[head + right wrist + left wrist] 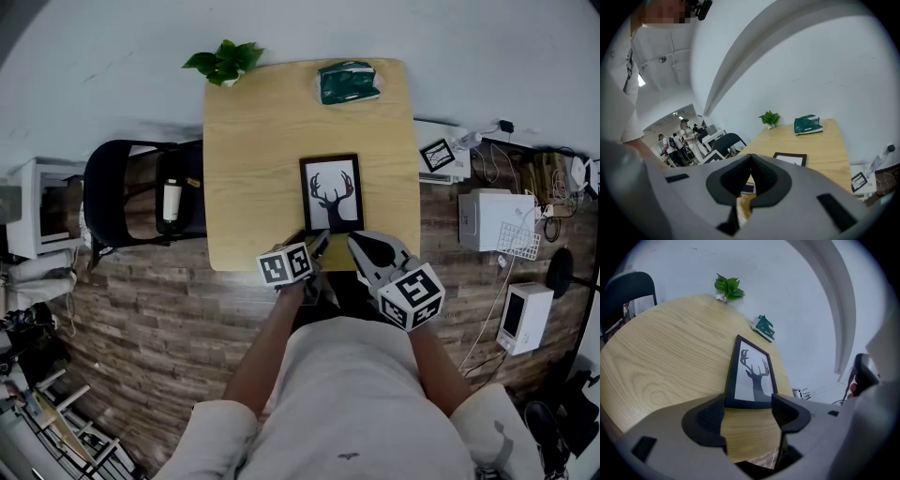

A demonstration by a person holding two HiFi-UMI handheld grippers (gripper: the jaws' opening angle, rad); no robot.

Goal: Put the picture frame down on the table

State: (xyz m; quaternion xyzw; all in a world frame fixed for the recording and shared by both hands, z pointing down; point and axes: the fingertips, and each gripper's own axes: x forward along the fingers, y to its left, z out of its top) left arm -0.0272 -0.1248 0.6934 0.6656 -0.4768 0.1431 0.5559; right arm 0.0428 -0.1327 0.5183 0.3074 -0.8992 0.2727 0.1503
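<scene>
Steeply downtilted, left tool gapes wide before picture frame; right tool closed.

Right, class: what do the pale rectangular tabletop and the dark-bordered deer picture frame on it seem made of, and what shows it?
Pale rectangular tabletop: probably wood or wood-look laminate, matt; curved grain lines run across it. Dark-bordered deer picture frame: smooth, even black border, perhaps painted wood or plastic; the look leaves that open.

1 picture frame, 1 plant, 1 table, maybe 1 pouch.
</scene>
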